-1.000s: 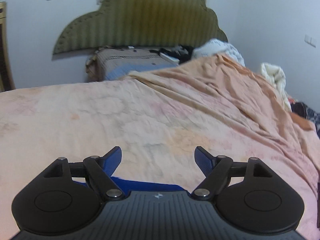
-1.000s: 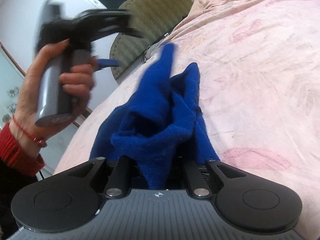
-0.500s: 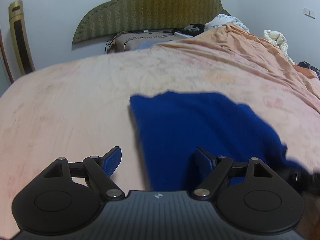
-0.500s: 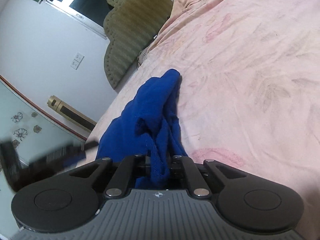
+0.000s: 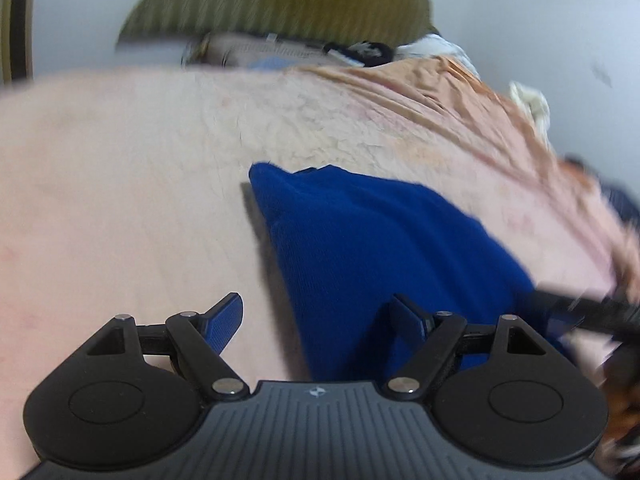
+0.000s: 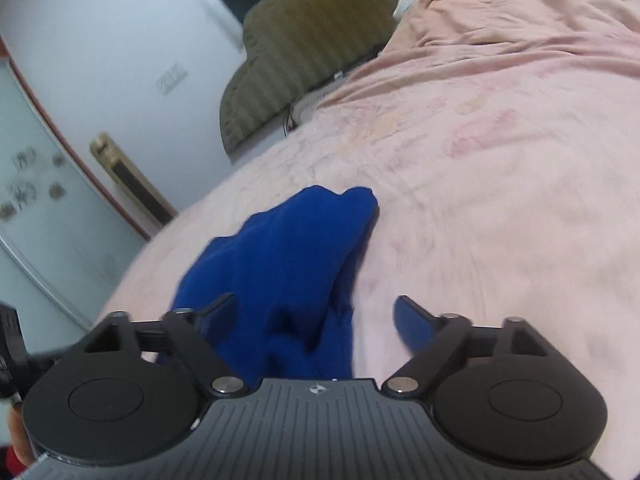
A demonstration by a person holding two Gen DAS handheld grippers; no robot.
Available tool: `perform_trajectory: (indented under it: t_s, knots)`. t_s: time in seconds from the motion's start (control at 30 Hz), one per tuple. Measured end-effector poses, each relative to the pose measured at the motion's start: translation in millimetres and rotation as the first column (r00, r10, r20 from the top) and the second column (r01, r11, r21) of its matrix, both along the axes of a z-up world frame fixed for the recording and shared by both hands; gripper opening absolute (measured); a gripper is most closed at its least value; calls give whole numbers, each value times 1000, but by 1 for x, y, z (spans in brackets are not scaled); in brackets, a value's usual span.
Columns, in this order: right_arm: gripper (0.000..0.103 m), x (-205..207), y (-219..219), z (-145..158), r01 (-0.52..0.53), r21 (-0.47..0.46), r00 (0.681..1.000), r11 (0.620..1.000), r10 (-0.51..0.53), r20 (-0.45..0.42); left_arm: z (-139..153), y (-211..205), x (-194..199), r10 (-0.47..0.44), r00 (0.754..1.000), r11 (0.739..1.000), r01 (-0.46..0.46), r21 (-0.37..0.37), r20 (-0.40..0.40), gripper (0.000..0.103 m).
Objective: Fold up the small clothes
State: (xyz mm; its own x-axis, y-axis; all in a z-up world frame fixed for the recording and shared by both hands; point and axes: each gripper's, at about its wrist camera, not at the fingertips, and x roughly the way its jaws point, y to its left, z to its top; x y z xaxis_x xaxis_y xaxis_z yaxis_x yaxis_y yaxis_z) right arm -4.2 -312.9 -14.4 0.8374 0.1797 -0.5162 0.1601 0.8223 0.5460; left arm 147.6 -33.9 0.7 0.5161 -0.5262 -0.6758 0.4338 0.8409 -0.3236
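A small blue knitted garment [image 5: 360,248] lies bunched on the pink bedsheet [image 5: 120,200]. It also shows in the right wrist view [image 6: 288,264]. My left gripper [image 5: 318,316] is open and empty, low over the garment's near left edge. My right gripper [image 6: 316,320] is open and empty, with the garment's near end between and under its fingers. The right gripper also shows blurred at the right edge of the left wrist view [image 5: 592,312]. Both views are motion-blurred.
An olive padded headboard [image 5: 272,4] stands against the far wall. Pillows and folded bedding [image 5: 256,50] lie at the head of the bed. An orange-pink quilt [image 5: 460,96] is heaped on the right. A gold-framed object [image 6: 128,176] leans on the wall at left.
My right gripper has opened and let go of the blue garment, which now lies on the sheet. My left gripper stayed open and shifted closer over the garment's left edge.
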Motion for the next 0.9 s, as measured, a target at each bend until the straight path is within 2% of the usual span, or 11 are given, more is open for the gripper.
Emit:
perform_trajectory:
  t_s: [0.17,0.3,0.33,0.43,0.5,0.6,0.67,0.73,0.8,0.87,0.9]
  knots:
    - [66,65,-22,-18,-172,133,983,976,179,-40,-27,3,53,16,979,976,-59,-208,-203,81]
    - [55,113,-34,-27,-262,212,962,941,271,-13,-38,-5,81,-2,969,941,-82,-328,-247,80]
    - [46,122,-36,-29,-268,218,961,938,277,-13,-40,-8,88,-5,967,936,-84,-341,-253,78]
    - [28,145,-39,-35,-283,224,957,933,290,2,-41,-25,99,-7,976,953,-59,-296,-217,29]
    - [25,151,-36,-33,-279,200,958,939,286,-5,-34,-31,93,-34,990,964,-4,-264,-140,26]
    - [23,137,-24,-8,-317,64,946,946,311,94,-19,-37,84,-60,998,976,63,-209,20,26]
    - [22,134,-25,3,-294,34,947,955,287,142,-18,-46,91,-28,999,987,33,-159,28,27]
    - [28,148,-29,-1,-218,32,975,975,216,61,-20,-58,96,-18,1000,997,18,-76,3,28]
    - [46,158,-33,-15,-149,45,987,988,151,-48,-13,-56,82,-17,999,999,19,-41,42,33]
    - [49,144,-39,-17,-124,104,991,987,128,-30,-4,-46,61,-29,997,999,30,-17,75,64]
    - [50,133,-40,-14,-123,117,992,985,126,-18,-1,-39,50,-33,996,999,35,-18,80,71]
